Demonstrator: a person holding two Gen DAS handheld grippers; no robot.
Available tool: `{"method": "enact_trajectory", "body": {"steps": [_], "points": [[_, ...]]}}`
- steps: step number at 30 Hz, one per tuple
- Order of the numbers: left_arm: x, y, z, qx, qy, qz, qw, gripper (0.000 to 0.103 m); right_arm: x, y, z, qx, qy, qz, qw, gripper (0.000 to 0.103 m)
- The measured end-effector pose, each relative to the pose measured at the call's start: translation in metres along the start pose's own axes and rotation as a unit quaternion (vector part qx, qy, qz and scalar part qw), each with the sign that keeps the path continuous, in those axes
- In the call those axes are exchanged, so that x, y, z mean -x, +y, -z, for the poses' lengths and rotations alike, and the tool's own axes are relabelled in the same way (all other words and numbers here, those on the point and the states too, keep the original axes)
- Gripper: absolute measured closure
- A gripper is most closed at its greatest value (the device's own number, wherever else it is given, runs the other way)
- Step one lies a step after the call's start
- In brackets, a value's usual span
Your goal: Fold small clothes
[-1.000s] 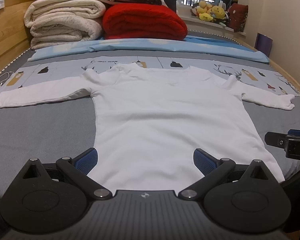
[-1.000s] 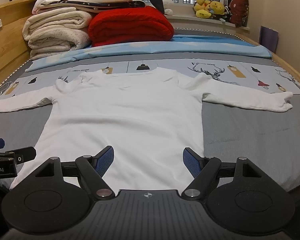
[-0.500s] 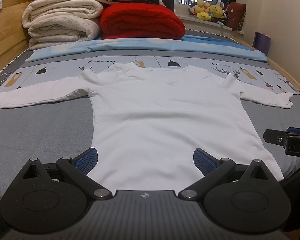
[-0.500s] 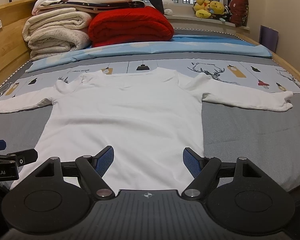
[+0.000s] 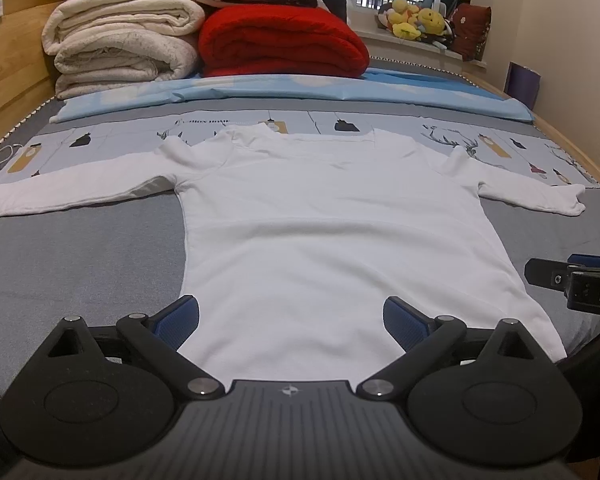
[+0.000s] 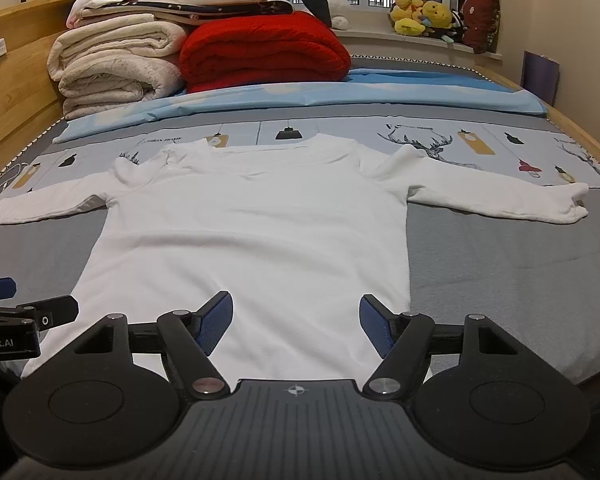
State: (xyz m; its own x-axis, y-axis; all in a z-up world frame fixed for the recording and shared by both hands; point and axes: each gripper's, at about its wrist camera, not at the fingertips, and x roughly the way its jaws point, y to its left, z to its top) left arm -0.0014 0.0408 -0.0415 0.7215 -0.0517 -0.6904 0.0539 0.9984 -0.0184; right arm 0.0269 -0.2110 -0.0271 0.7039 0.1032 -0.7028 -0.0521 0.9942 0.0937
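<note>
The left claw [image 6: 4, 312] reads "Robot.AI"; the right claw [image 5: 580, 284] shows only "DA"

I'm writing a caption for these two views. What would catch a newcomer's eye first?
A white long-sleeved shirt lies spread flat, sleeves out, on the grey bed cover. Behind it, a folded bright red blanket sits beside stacked cream blankets. Both grippers, left and right, are open at its hem.

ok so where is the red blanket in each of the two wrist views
Left wrist: the red blanket sits upper centre, right of the cream blanket stack.
Right wrist: the red blanket sits upper centre-left, again right of the cream blanket stack.
Shared landmark: the yellow plush toys by the window.
</note>
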Motion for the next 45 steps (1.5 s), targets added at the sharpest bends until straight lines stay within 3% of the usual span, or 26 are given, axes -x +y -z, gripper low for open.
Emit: {"method": "enact_trajectory", "body": {"steps": [8,12,15,17,18,21,24,28,33,34,37,41,45], "points": [[-0.004,0.003,0.0,0.004,0.009,-0.003,0.9999,0.005,-0.002,-0.003,0.0,-0.012,0.006,-0.002,1.0,0.039],[-0.004,0.003,0.0,0.002,0.01,-0.003,0.9999,0.008,-0.002,-0.003,0.001,-0.013,0.006,-0.007,1.0,0.047],[-0.007,0.009,-0.002,0.006,0.015,-0.006,0.9998,0.027,-0.001,-0.005,-0.001,-0.015,0.002,-0.007,1.0,0.06],[-0.012,0.021,-0.004,0.031,0.028,-0.007,0.9991,0.047,-0.002,-0.012,-0.004,-0.027,-0.003,-0.001,1.0,0.065],[-0.015,0.029,-0.004,0.051,0.039,-0.007,0.9979,0.05,-0.002,-0.016,-0.004,-0.035,-0.005,0.003,0.999,0.067],[-0.028,0.061,-0.002,0.117,0.078,-0.02,0.9899,0.051,-0.005,-0.041,-0.008,-0.078,-0.007,0.027,0.997,0.072],[-0.044,0.09,0.005,0.173,0.128,-0.033,0.976,0.051,-0.007,-0.07,-0.006,-0.119,0.002,0.049,0.992,0.074],[-0.06,0.113,0.014,0.207,0.17,-0.053,0.962,0.051,-0.017,-0.107,0.005,-0.176,0.033,0.068,0.981,0.075],[-0.074,0.129,0.026,0.228,0.207,-0.048,0.9503,0.051,-0.039,-0.13,0.024,-0.233,0.109,0.054,0.965,0.074],[-0.076,0.13,0.028,0.229,0.214,-0.044,0.9486,0.054,-0.043,-0.13,0.028,-0.235,0.123,0.05,0.963,0.074],[-0.069,0.135,0.031,0.209,0.214,-0.034,0.9536,0.099,-0.05,-0.127,0.033,-0.237,0.148,0.048,0.959,0.074],[-0.044,0.15,0.029,0.228,0.172,-0.049,0.9569,0.099,-0.053,-0.129,0.036,-0.248,0.16,0.047,0.954,0.072],[-0.043,0.153,0.038,0.24,0.199,-0.024,0.95,0.098,-0.063,-0.132,0.041,-0.251,0.188,0.043,0.949,0.069]]}}
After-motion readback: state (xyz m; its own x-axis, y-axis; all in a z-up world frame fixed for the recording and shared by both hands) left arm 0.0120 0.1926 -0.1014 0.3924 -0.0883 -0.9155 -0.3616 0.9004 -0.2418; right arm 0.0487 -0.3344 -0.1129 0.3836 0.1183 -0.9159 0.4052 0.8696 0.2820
